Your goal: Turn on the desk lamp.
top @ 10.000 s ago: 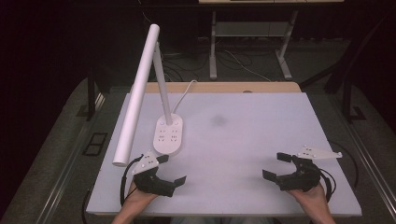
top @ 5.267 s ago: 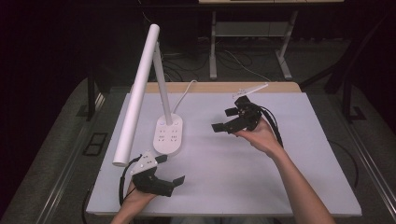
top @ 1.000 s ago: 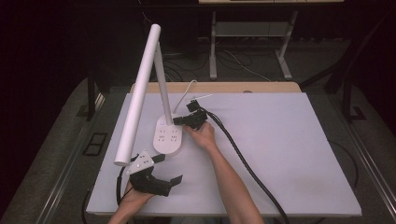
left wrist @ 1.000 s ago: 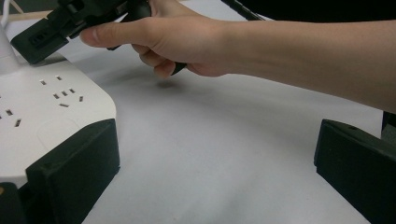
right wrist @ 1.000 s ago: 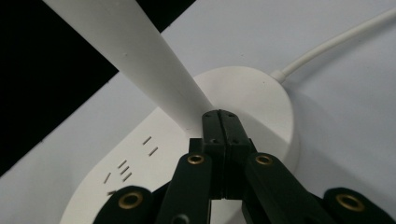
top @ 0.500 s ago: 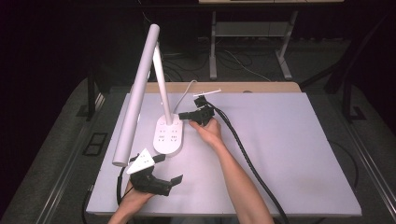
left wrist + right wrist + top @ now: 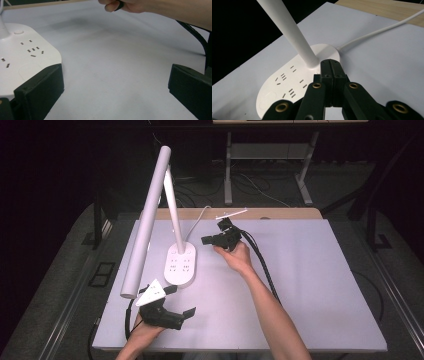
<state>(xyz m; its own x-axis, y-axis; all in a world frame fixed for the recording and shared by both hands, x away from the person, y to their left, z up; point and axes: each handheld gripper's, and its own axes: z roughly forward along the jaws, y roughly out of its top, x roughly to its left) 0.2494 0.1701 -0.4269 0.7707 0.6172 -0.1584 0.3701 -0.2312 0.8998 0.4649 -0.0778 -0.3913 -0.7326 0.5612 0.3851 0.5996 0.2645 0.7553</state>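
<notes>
The right gripper (image 7: pixel 210 240) is held beside the lamp (image 7: pixel 181 265) base on the worktop (image 7: pixel 310 285), fingers closed on nothing, likely for pressing its button. The left gripper (image 7: pixel 172 307) is parked near the base's front, fingers open.

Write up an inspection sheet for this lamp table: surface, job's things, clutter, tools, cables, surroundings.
Surface: white table, bare apart from the lamp; wooden strip along its far edge.
Job's things: white desk lamp standing upright, sockets in its base, long tube head slanting down toward the near left.
Clutter: nothing seen.
Tools: right tool shut, empty, above the base beside the stem; left tool open, empty, near the base's front edge.
Cables: white lamp cord running off the far edge; black cable along the right forearm.
Surroundings: dark floor, table legs and wires behind.
</notes>
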